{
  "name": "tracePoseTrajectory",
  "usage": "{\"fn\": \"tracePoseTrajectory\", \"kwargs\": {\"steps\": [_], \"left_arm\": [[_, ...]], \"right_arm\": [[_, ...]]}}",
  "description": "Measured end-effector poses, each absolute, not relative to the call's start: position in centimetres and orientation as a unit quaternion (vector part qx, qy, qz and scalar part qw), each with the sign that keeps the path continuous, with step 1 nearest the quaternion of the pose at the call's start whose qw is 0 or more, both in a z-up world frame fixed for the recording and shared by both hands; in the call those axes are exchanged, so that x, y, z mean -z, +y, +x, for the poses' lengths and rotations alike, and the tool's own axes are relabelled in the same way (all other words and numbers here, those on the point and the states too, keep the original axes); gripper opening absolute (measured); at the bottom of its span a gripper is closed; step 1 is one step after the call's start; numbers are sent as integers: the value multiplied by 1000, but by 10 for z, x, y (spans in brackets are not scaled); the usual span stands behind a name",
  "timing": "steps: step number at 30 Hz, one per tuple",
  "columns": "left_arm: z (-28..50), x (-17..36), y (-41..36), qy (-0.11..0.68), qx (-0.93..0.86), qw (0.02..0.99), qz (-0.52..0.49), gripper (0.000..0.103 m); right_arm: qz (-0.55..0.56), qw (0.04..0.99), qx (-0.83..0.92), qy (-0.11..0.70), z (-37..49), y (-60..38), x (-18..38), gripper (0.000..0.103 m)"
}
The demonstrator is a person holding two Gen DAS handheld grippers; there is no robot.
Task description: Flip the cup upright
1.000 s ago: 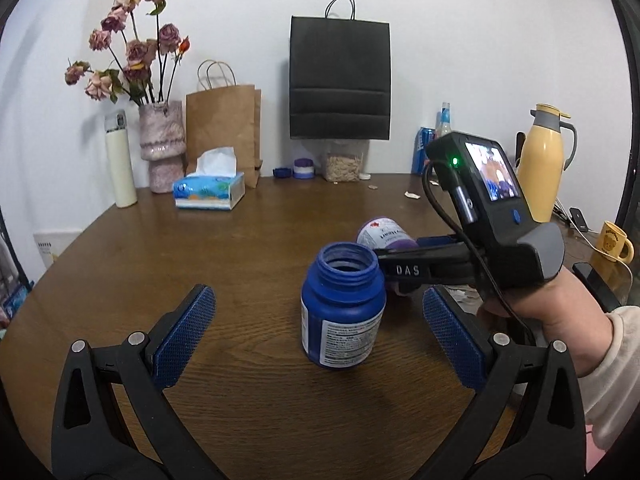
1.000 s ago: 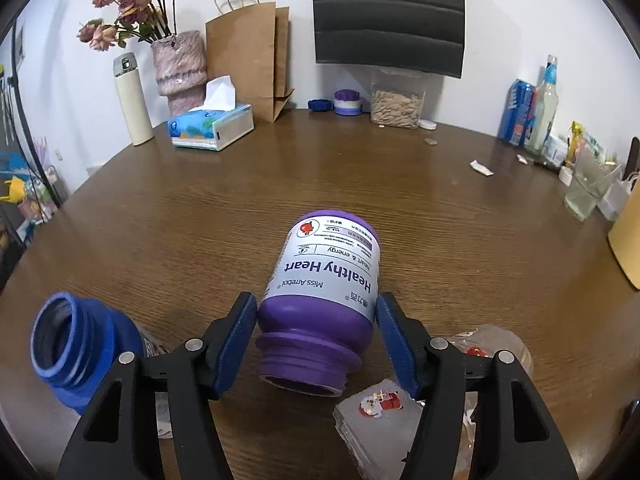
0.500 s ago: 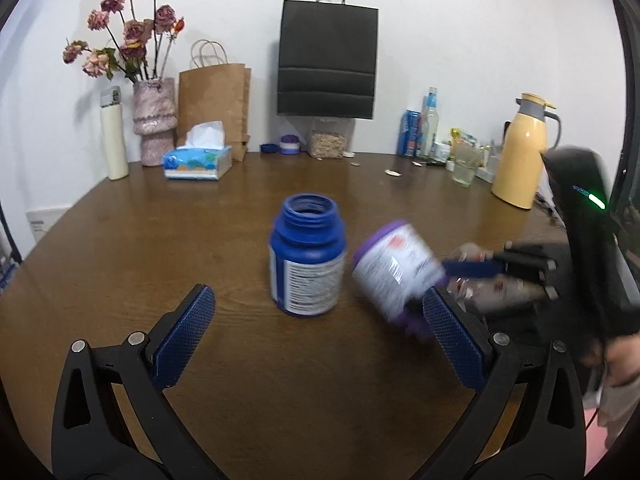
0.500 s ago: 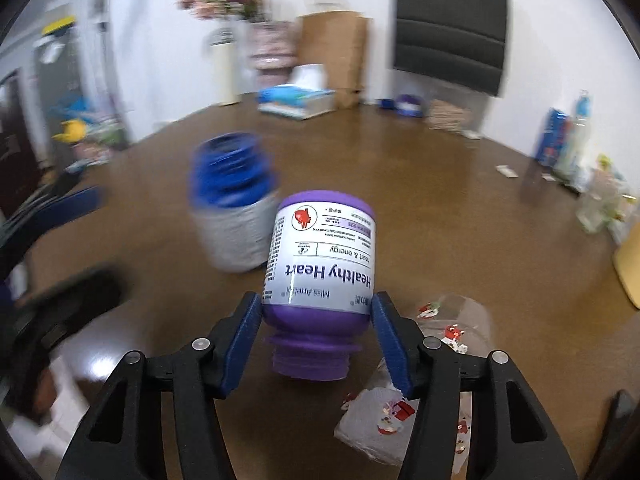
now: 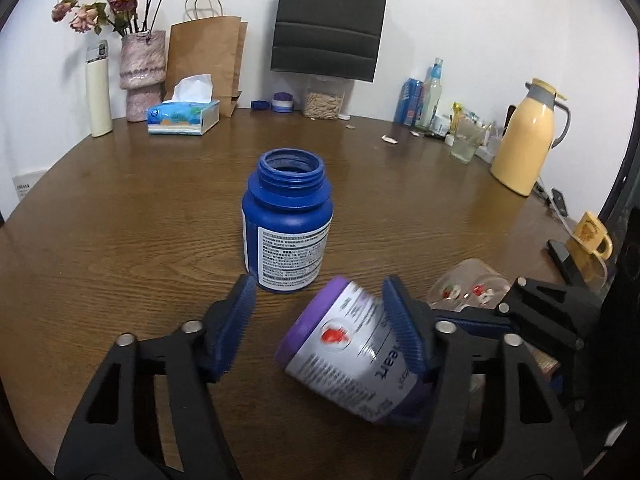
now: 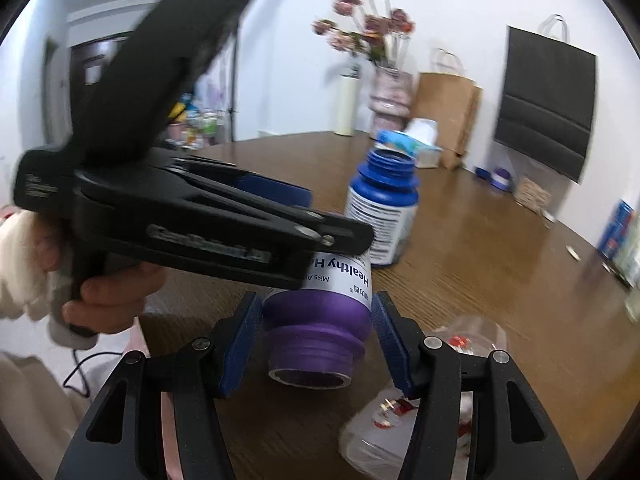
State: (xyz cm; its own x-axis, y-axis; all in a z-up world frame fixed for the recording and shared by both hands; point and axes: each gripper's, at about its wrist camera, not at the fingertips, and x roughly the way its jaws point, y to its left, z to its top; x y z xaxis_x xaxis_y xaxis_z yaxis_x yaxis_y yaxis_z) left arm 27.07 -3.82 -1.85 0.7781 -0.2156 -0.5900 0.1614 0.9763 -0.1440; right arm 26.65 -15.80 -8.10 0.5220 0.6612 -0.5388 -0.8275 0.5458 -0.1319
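Wooden table (image 5: 120,240): blue jar (image 5: 287,220) upright; our right gripper (image 6: 316,344) pinches purple jar (image 6: 320,320), mouth toward us, now swung across between left gripper (image 5: 316,328)'s spread pads—handover for flipping looks near.

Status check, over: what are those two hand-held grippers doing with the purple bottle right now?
Right hand-held gripper shut on purple bottle, mouth toward camera, off the table. Left hand-held gripper open beside it. Blue bottle upright close behind.
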Motion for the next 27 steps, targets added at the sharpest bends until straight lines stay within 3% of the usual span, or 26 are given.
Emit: {"fn": "tracePoseTrajectory", "kwargs": {"steps": [3, 6, 10, 13, 18, 27], "left_arm": [[276, 22, -40, 318, 88, 943, -37, 56], [279, 23, -39, 318, 78, 944, -41, 44], [285, 22, -33, 322, 58, 943, -55, 37], [284, 19, -31, 317, 51, 946, -50, 36], [279, 18, -32, 311, 41, 949, -29, 36], [289, 24, -7, 334, 59, 937, -87, 34]], "right_arm": [[-156, 831, -477, 240, 288, -164, 78, 63], [-112, 815, -505, 260, 305, -171, 70, 63], [-138, 829, -487, 239, 315, -174, 66, 74], [-150, 835, -478, 227, 320, -176, 64, 80], [-169, 865, -425, 207, 319, -185, 51, 80], [-35, 831, -518, 199, 292, -184, 46, 80]]}}
